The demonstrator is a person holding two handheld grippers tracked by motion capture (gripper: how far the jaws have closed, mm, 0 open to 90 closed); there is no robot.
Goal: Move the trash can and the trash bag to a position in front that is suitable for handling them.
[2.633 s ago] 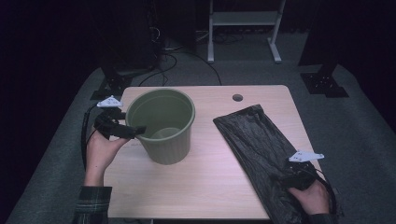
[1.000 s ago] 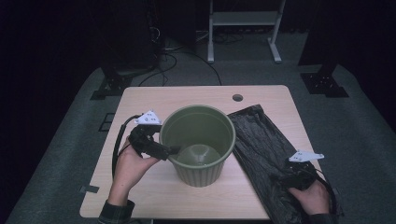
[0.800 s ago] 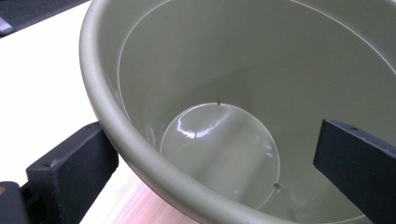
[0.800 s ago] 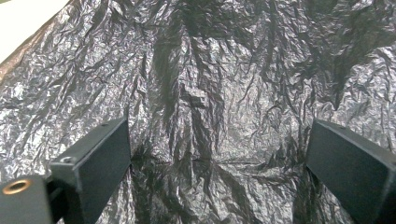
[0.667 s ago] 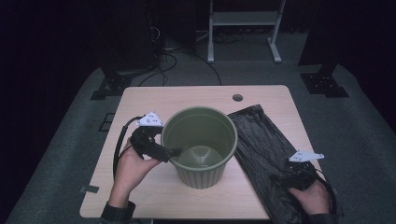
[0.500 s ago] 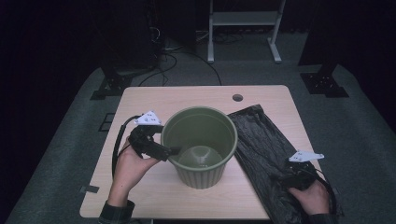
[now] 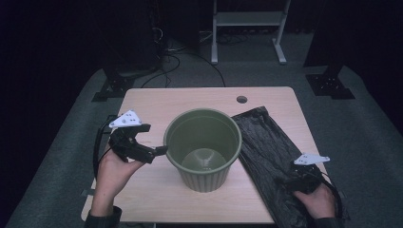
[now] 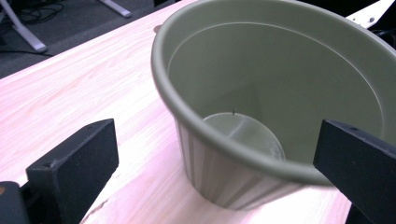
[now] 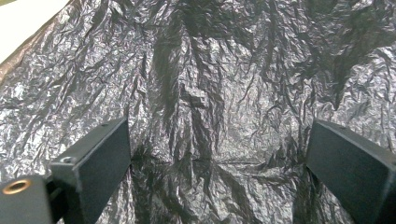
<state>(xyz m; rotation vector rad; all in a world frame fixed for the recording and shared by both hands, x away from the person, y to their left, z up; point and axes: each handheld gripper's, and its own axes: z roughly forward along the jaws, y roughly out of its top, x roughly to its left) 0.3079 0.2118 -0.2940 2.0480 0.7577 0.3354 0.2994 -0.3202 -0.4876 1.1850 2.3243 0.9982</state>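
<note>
Pale woodgrain table [image 7: 157, 102] bears ribbed green pot [image 7: 203, 148], crinkled black bag [image 7: 275, 156].

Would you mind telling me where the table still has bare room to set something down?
The far strip of the table behind the green bin is bare, as is the near-left corner beside the left gripper. The right side is crowded: the black bag covers it.

1. A lab or recording studio rather than a home: dark surroundings and grey carpet floor [image 7: 71, 156] around a single pale wooden table [image 7: 190, 102].
2. At 12 o'clock, a white metal stand [image 7: 247, 19]; at 11 o'clock, loose cables [image 7: 176, 54].
3. Black tripod feet [image 7: 330, 85] at 2 o'clock.
</note>
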